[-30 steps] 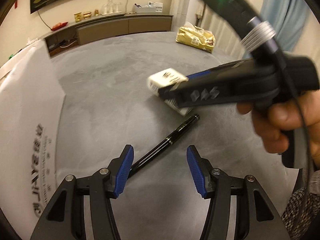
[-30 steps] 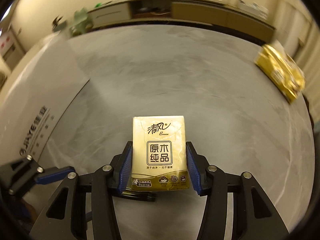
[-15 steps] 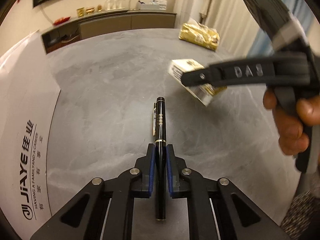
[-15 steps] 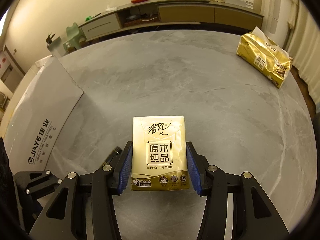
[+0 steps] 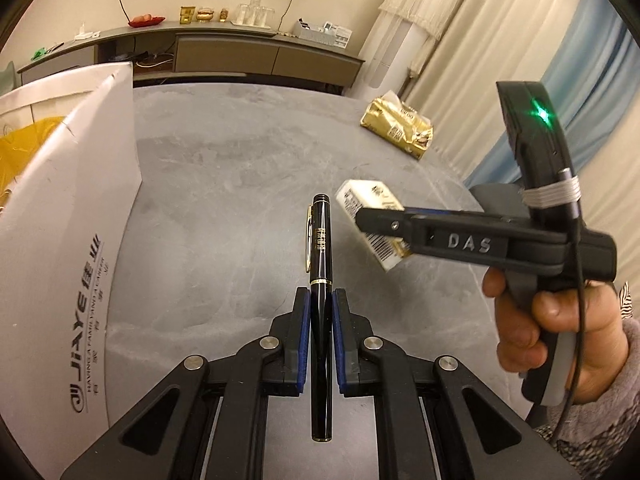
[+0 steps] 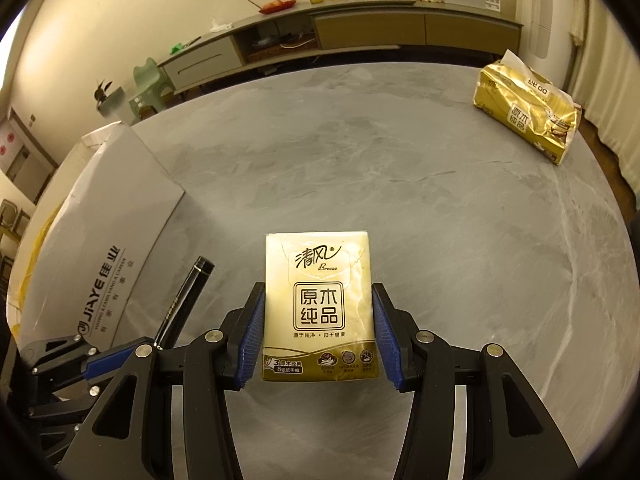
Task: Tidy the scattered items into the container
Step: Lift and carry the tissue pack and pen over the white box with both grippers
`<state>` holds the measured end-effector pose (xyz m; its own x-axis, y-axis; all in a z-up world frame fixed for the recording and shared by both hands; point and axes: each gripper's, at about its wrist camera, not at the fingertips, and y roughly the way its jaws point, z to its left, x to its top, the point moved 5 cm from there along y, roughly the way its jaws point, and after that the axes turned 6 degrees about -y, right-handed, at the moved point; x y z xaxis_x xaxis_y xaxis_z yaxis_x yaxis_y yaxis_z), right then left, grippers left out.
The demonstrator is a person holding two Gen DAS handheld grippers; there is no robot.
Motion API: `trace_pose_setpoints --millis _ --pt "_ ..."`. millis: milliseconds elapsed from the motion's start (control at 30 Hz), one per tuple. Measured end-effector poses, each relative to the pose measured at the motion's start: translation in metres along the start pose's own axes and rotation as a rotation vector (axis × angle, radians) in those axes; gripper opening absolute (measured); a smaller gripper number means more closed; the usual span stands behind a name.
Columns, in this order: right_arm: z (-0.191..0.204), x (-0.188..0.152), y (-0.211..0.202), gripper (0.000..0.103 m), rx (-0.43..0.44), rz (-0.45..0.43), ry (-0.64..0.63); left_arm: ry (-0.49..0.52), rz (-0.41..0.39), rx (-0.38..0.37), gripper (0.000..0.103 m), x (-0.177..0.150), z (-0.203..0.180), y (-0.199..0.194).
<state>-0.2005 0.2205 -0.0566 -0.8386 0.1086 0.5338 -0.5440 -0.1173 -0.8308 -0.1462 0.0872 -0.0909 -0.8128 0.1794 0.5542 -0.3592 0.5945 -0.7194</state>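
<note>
Carry step, both items lifted, neither dropped in yet. Left gripper (image 5: 321, 312) is clamped tight on the black pen (image 5: 321, 264); pads pinch the barrel about mid-length, cap end sticking straight out ahead of the fingers, tail end running back under the gripper body. Right gripper (image 6: 318, 332) is closed on the small tissue pack (image 6: 319, 308), pads on its two long edges, printed face up, top half poking forward past the fingertips. Both items look clear of the grey surface (image 6: 400, 184), judging from the left wrist view.

Container: white cardboard box (image 5: 68, 240) sits ahead-left of both grippers, close to the left one, a bit further from the right. Its flap leans up toward the grippers, so the opening is beyond and left of that flap. Inside: something yellow (image 5: 20, 148), probably a plastic bag; rest of the interior is hidden.

Next move, my read: swing both grippers left and up over the flap edge, then open above the cavity. Left gripper likely goes first, being nearer. Pen could snag the flap.

Gold tissue bag (image 6: 524, 112) lies far ahead-right of the right gripper, untouched on the surface, possibly left to tidy.
</note>
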Motion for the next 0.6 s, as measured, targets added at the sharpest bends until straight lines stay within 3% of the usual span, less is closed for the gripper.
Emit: trace_pose_setpoints --millis 467,600 --pt "0.026 -0.030 -0.037 0.053 0.014 -0.055 0.037 0.023 -0.051 -0.005 0.011 -0.011 -0.012 -0.044" --pt "0.037 -0.043 -0.045 0.053 0.014 -0.063 0.035 0.009 -0.070 -0.011 0.011 -0.027 -0.017 -0.059"
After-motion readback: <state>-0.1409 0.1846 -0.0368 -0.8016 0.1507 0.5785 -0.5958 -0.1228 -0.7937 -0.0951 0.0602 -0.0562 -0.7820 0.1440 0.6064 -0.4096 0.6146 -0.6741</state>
